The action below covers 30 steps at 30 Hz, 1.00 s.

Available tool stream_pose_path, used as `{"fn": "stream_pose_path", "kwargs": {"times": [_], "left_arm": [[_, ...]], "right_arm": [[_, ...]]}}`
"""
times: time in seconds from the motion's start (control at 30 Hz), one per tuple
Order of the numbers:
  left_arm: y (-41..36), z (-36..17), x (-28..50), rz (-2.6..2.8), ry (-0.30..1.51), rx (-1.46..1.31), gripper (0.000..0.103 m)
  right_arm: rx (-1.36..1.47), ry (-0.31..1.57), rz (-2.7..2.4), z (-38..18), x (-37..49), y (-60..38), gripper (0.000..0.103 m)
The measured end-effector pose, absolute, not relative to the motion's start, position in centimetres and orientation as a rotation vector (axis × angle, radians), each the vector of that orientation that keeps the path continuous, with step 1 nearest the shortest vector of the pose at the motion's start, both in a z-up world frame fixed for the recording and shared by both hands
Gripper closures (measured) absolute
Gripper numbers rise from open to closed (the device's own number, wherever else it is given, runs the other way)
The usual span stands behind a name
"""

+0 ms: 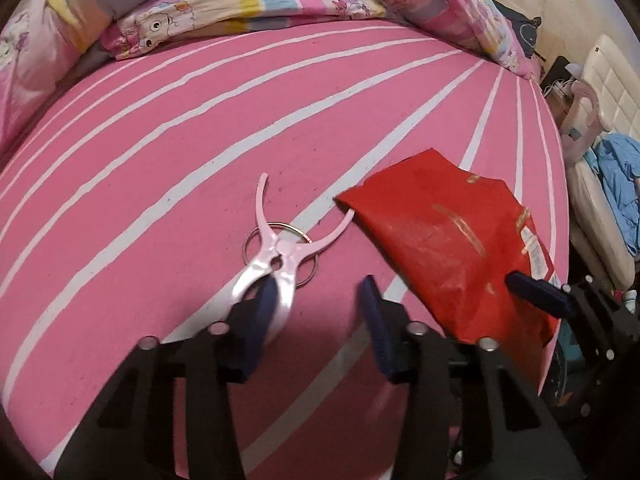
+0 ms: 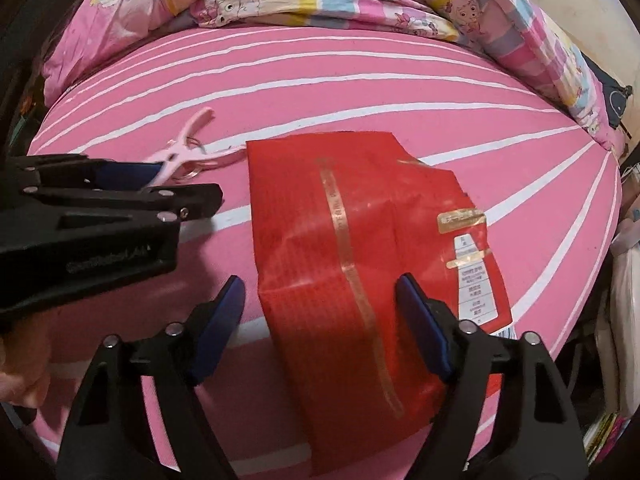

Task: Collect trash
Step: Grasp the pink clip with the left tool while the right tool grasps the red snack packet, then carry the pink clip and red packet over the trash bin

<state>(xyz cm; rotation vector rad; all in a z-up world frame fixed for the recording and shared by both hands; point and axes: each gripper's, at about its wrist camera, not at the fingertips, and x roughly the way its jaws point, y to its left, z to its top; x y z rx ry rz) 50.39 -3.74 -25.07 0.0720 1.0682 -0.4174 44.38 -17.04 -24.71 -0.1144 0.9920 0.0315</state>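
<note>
A flattened red paper bag (image 2: 360,232) with gold strips and a white label lies on the pink striped bed; it also shows in the left wrist view (image 1: 452,248). My right gripper (image 2: 320,300) is open, its blue pads on either side of the bag's near end. A broken pale pink plastic clip (image 1: 276,256) with a metal ring lies left of the bag, also seen in the right wrist view (image 2: 180,156). My left gripper (image 1: 320,292) is open; its left pad sits at the clip's near handles. The left gripper (image 2: 132,178) shows from the side in the right wrist view.
The pink bed sheet with white stripes (image 1: 200,140) fills both views. A rumpled cartoon-print quilt (image 1: 248,4) is piled along the far edge. The bed's right edge drops off to a white padded chair (image 1: 612,92) with blue cloth (image 1: 620,176).
</note>
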Motion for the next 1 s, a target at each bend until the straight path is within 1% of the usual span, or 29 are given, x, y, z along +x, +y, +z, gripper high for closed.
{"fn": "stream_pose_path", "kwargs": {"times": [0.03,0.07,0.1,0.13,0.17,0.27,0.33,0.43,0.5,0.77,1.0], "left_arm": [[-3.8,-25.1,50.4,-0.416,1.063,0.075,0.072],[-3.9,-25.1,50.3,-0.413,1.06,0.083,0.075],[-4.0,-25.2,50.2,-0.413,1.058,0.086,0.082],[-4.0,-25.1,50.1,-0.42,1.06,0.085,0.092],[-4.1,-25.0,50.0,-0.432,1.065,0.083,0.094],[-4.5,-24.8,49.6,-0.436,1.053,0.106,0.095],[-4.6,-24.7,49.2,-0.436,1.05,0.112,0.095],[-4.6,-24.2,48.6,-0.447,1.043,0.101,0.095],[-4.5,-23.7,48.1,-0.446,1.034,0.097,0.095],[-3.4,-22.0,45.5,-0.44,1.008,0.031,0.095],[-2.4,-20.0,41.4,-0.449,0.983,-0.038,0.095]], "right_arm": [[-0.107,0.985,0.038,-24.6,44.3,-17.2,0.039],[-0.108,0.983,0.046,-24.5,44.3,-17.0,0.045],[-0.114,0.982,0.049,-24.4,44.3,-16.9,0.053],[-0.124,0.978,0.052,-24.3,44.2,-16.6,0.057],[-0.14,0.971,0.054,-24.2,44.1,-16.3,0.066],[-0.128,0.966,0.065,-23.8,44.0,-16.1,0.08],[-0.11,0.959,0.063,-23.5,43.7,-16.3,0.082],[-0.09,0.934,0.062,-22.7,43.1,-16.4,0.087],[-0.077,0.914,0.059,-22.0,42.6,-16.6,0.095],[-0.032,0.852,0.061,-19.7,40.5,-17.3,0.098],[-0.015,0.801,0.086,-17.5,37.0,-18.3,0.099]]}}
